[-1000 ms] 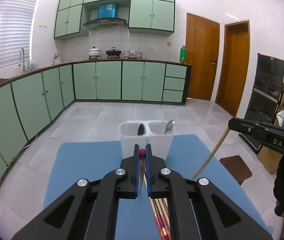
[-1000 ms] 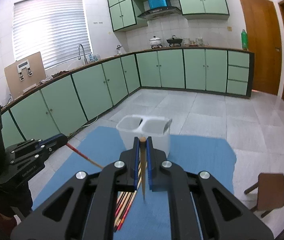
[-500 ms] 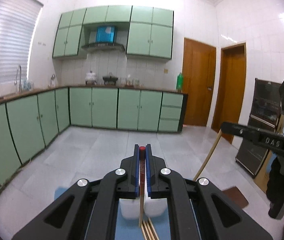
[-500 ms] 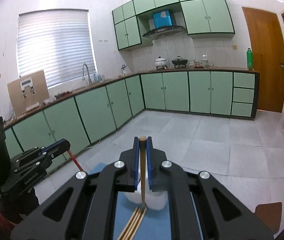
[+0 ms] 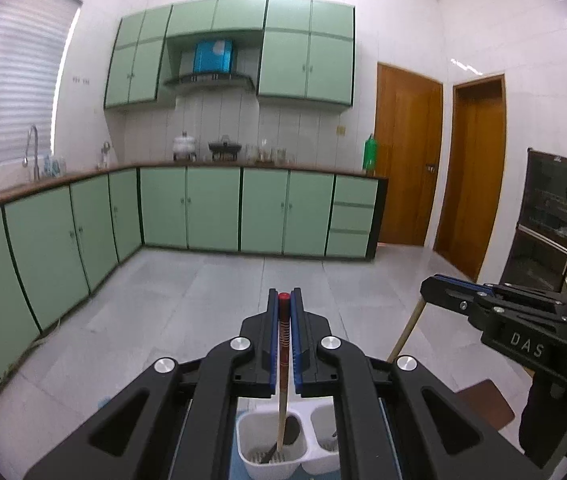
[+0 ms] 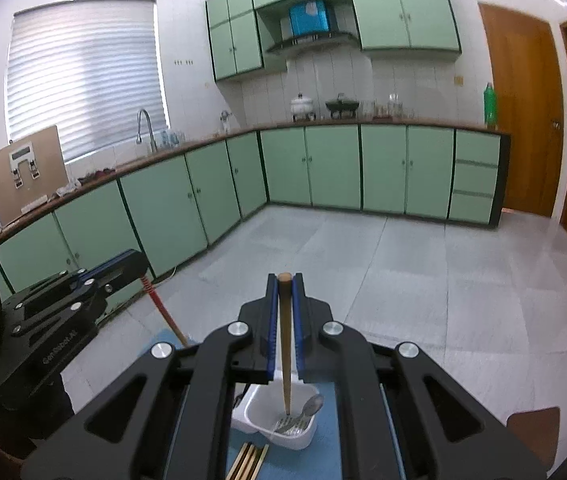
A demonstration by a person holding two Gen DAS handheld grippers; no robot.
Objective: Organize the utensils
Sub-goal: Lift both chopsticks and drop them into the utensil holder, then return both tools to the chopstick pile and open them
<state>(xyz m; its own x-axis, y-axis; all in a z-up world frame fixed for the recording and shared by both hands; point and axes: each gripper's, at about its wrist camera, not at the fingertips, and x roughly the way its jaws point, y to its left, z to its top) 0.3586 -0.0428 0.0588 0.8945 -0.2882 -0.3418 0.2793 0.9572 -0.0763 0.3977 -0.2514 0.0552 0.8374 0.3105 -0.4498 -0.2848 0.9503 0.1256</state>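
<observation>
Gripping red-capped chopstick (image 5: 283, 364), tapered wooden chopstick (image 6: 284, 344), possibly bamboo

A two-part holder (image 5: 271, 450) stands on a mat (image 6: 325, 446) on the floor. The left gripper (image 5: 284, 312) sits above its left compartment, and the chopstick (image 5: 282, 376) it pinches hangs down into that part. The right gripper (image 6: 284, 292) is over the right compartment, with its chopstick (image 6: 285, 360) reaching in beside a spoon (image 6: 310, 405). More chopsticks (image 6: 248, 460) lie on the mat just before the holder.
</observation>
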